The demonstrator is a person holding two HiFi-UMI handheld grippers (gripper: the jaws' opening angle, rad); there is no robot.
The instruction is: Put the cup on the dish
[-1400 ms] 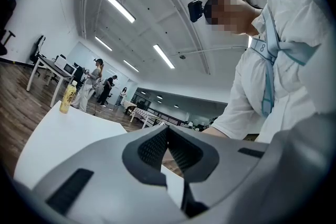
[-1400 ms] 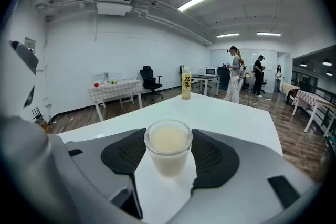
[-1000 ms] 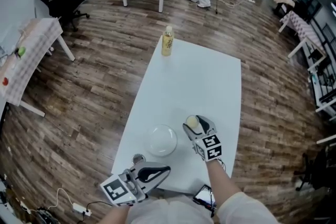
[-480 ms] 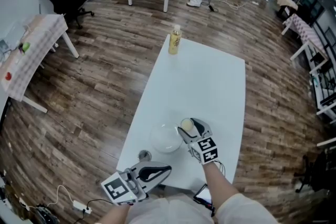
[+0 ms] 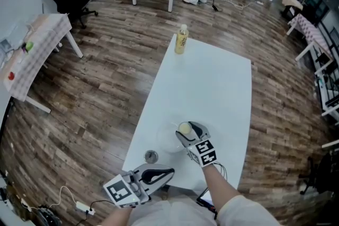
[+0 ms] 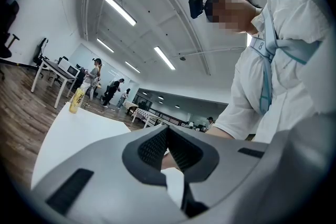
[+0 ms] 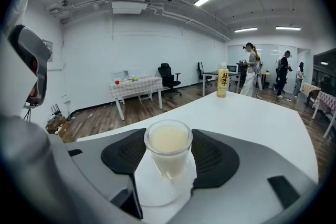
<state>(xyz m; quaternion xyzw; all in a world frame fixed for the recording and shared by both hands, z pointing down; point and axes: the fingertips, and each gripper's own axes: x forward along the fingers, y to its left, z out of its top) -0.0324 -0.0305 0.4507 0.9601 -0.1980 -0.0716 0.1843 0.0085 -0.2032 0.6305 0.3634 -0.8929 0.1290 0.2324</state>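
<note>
Right tool (image 5: 186, 134) clamping cup (image 5: 184, 128) shifted left over dish (image 5: 167, 142), left tool (image 5: 170, 171) jaws together, empty

Cup (image 7: 168, 152): clear glass, smooth, glossy; contents opaque, creamy.
Dish (image 7: 152, 186): pale, smooth, glossy.
Table (image 5: 212, 87): white top, smooth, matt.
Floor (image 5: 95, 87): wood planks, slight sheen.
Right gripper (image 7: 168, 157): grey matt plastic shell; 2 pads (image 7: 215, 157) black, finely ribbed, rubbery.
Side-table cloth (image 5: 32, 53): checked fabric.

A long white table (image 5: 212, 87) stands on a wood floor (image 5: 106, 77). A yellow bottle (image 5: 181, 39) stands upright at its far left corner. Toward the near end lie a clear dish (image 5: 165, 141) and, just left of it, a small round metal piece (image 5: 151, 156).
</note>
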